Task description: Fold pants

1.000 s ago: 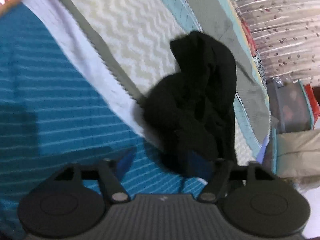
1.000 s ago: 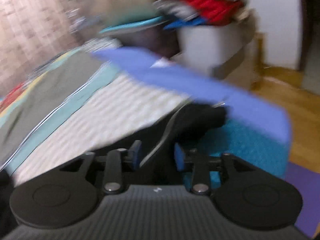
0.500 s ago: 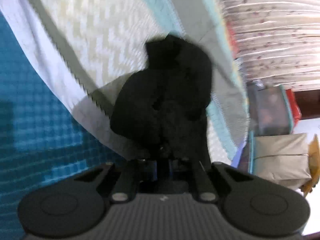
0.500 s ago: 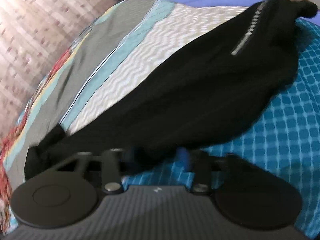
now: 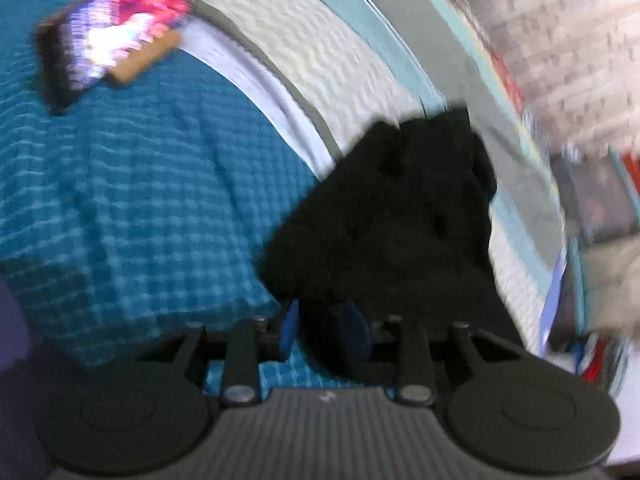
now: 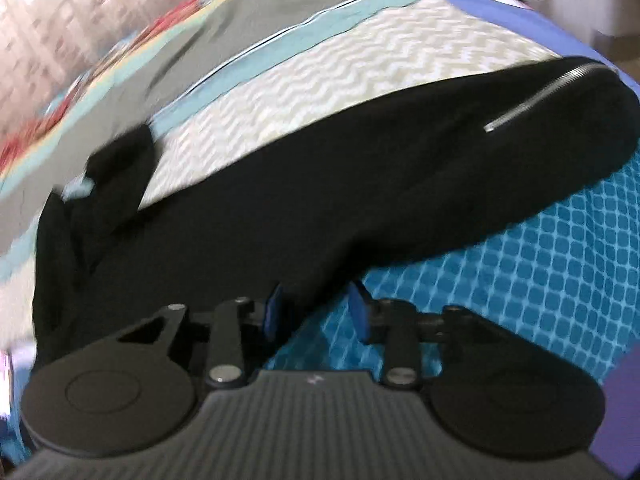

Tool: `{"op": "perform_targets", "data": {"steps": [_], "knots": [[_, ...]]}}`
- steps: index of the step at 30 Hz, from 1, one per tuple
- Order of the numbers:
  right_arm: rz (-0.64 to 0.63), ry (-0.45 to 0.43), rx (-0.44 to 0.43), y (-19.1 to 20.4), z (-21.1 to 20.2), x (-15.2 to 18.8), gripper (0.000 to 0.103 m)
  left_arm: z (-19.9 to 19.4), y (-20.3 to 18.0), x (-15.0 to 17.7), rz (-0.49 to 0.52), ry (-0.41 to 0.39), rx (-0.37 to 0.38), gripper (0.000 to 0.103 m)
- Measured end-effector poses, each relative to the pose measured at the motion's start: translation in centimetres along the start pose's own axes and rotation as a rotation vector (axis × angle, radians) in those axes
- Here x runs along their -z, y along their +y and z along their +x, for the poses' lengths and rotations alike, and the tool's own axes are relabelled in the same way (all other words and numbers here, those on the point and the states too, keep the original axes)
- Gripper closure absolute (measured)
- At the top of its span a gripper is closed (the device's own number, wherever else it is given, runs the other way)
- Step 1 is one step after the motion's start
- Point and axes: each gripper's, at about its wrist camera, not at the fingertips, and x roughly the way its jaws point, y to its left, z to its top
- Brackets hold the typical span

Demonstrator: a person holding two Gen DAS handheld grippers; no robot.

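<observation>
The black pants [image 6: 320, 168] lie stretched across the bed in the right wrist view, with a silver zipper [image 6: 544, 98] near their far right end. In the left wrist view, which is blurred, the pants [image 5: 392, 208] run away from me as a bunched dark mass. The jaws of my left gripper [image 5: 322, 334] are opening, and black cloth still sits between the blue pads [image 5: 288, 332]. The jaws of my right gripper [image 6: 318, 312] are also opening. The near edge of the pants passes between them, with the pads [image 6: 360, 312] standing clear of it.
A teal waffle blanket [image 5: 120, 200] covers the near side of the bed, and a pale chevron sheet [image 5: 320, 52] with grey and aqua stripes lies beyond. A glowing pink screen [image 5: 116, 44] rests on the blanket at the far left. A curtain [image 5: 560, 40] and boxes [image 5: 608, 272] stand at the right.
Both grippers closed on the black cloth half a second ago and now stand partly apart. The left view swung and the glowing screen came in. The pants went from bunched to stretched long.
</observation>
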Motion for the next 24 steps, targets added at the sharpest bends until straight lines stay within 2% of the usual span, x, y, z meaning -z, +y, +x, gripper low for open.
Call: {"op": "perform_targets", "data": {"steps": [3,6,9,10,14,19,20,24], "knots": [[-0.11,0.0,-0.055,1.5,-0.7,-0.9,0.063,-0.9,-0.2,-1.8,0.002,-0.086,-0.024,0.068],[-0.171,-0.043,-0.087,3.4,0.7,-3.8,0.063,0.9,-2.2,-4.3,0.069,-0.107,-0.021,0.068],[-0.192,-0.071,-0.127,5.6,4.0,-7.1,0.063,4.5,-4.7,-6.7,0.146,-0.119,-0.033,0.067],[-0.199,-0.08,-0.142,6.1,4.4,-7.2,0.063,6.1,-5.6,-7.7,0.172,-0.117,-0.037,0.065],[-0.239,-0.101,-0.164,10.5,10.0,-11.4,0.062,12.0,-8.1,-11.8,0.249,-0.108,-0.067,0.058],[-0.226,-0.078,-0.195,13.8,16.2,-15.8,0.044,19.2,-8.8,-16.0,0.288,-0.031,-0.057,0.05],[-0.217,-0.065,-0.196,14.3,17.6,-16.6,0.043,20.2,-8.7,-16.4,0.289,-0.016,-0.041,0.049],[-0.181,-0.012,-0.211,16.2,23.0,-19.6,0.032,21.7,-9.1,-16.0,0.336,-0.005,0.067,0.033]]}}
